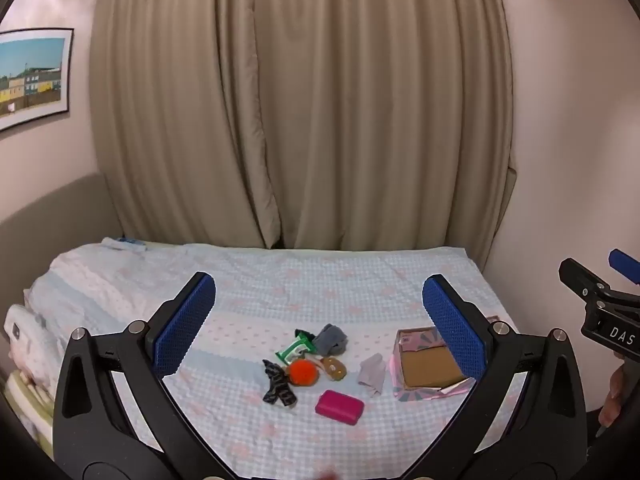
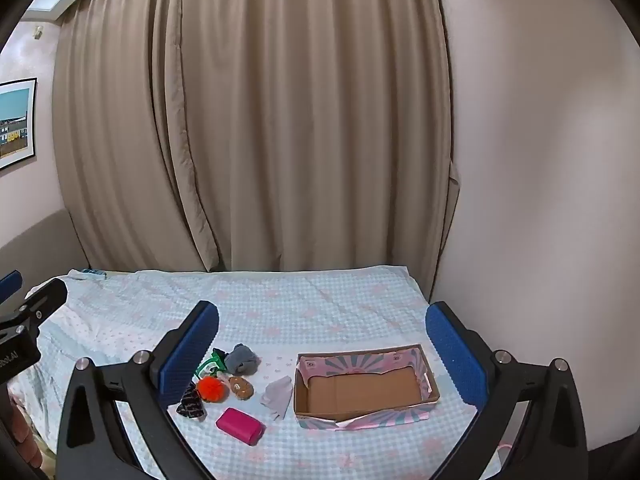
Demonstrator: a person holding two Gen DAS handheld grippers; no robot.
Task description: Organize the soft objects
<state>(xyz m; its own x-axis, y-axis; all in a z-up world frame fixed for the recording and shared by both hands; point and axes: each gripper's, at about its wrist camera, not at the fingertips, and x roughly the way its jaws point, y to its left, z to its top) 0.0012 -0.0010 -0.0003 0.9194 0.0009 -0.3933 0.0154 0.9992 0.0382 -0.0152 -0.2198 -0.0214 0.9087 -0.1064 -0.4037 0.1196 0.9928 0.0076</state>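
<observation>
The bed [image 2: 320, 304], under a pale blue checked cover with pink patches, fills the space ahead of both tongs. Its far edge meets the beige curtain [image 2: 280, 140], its right edge runs close along the bare wall [image 2: 540, 200], and on the left the cover rumples down over heaped bedding [image 1: 28, 340]. A broad bare stretch of cover lies beyond the fingertips of both tongs, up to the curtain.

The left gripper [image 1: 319, 304] is spread wide, nothing between its blue pads [image 1: 184, 324]. The right gripper [image 2: 322, 332] is likewise spread wide and holds nothing. Both hover above the near part of the bed, apart from everything on it.

The cardboard box [image 2: 362, 420], open-topped with pink and teal printed walls and a bare brown floor, sits ahead of the right gripper toward its right finger; in the left wrist view it is partly hidden behind that gripper's right pad.

The soft things lie in a loose cluster left of the box:
- a grey balled sock [image 2: 241, 358], farthest;
- a pale grey cloth [image 2: 277, 394], just beside the box;
- a magenta rounded block [image 2: 240, 426], nearest;
- a green and white packet [image 1: 295, 348];
- a dark patterned cloth [image 1: 278, 386];
- an orange pompom [image 2: 212, 389], touching a small brown piece [image 2: 241, 387].
</observation>
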